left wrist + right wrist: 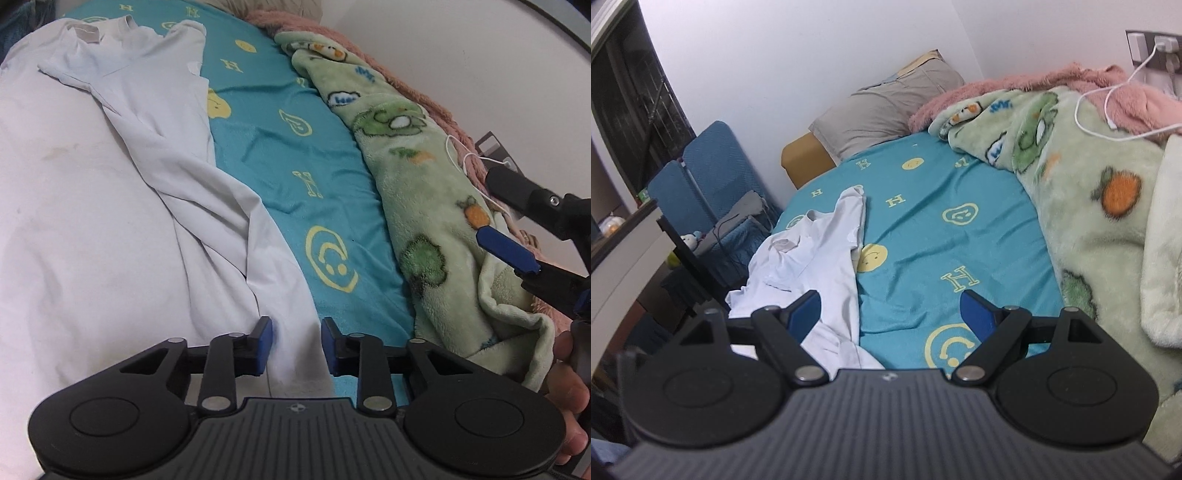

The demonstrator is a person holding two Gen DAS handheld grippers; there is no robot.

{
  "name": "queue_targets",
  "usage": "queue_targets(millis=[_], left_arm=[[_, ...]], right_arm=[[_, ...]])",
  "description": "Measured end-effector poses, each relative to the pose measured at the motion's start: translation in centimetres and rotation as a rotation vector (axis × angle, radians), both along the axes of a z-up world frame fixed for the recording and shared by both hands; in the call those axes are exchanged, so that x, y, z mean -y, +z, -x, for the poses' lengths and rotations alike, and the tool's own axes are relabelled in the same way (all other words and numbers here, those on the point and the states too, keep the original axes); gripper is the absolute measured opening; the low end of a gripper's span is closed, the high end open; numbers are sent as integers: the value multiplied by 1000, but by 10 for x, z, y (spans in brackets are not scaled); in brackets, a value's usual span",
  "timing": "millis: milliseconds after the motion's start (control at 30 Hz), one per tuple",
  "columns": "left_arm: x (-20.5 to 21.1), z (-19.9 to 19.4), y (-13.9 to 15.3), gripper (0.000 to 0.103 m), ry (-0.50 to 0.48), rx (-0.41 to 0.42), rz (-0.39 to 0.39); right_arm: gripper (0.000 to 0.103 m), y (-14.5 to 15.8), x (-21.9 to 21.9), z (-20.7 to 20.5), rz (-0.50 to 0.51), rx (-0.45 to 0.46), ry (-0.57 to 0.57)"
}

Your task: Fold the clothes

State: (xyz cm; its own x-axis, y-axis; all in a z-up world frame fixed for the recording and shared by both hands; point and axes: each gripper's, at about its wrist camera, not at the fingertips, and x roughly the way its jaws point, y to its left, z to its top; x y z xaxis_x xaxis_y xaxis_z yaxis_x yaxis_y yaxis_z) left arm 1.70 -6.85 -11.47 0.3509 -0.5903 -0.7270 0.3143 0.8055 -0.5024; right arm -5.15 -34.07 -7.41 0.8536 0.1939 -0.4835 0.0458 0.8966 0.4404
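One white T-shirt lies crumpled on the teal smiley-print bedsheet, its long axis running from the collar in the upper left of the left wrist view down to the hem at bottom centre. Two blankets, green and pink, and one grey pillow sit along a white wall. The left gripper straddles the hem, pads apart. The right gripper is spread wide, empty.
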Motion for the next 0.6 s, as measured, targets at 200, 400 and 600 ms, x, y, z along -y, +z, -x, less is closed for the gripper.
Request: queue_targets(millis=[200,400,600], left_arm=[[5,-3,-8,16,-15,-15,3],[9,-6,-15,18,-16,-19,-14],[4,-4,-9,2,2,19,-14]], right_arm=[[84,0,-3,-1,-2,5,28],[84,-2,-5,-4,-5,-5,34],[84,-4,1,-4,-25,-13,11]])
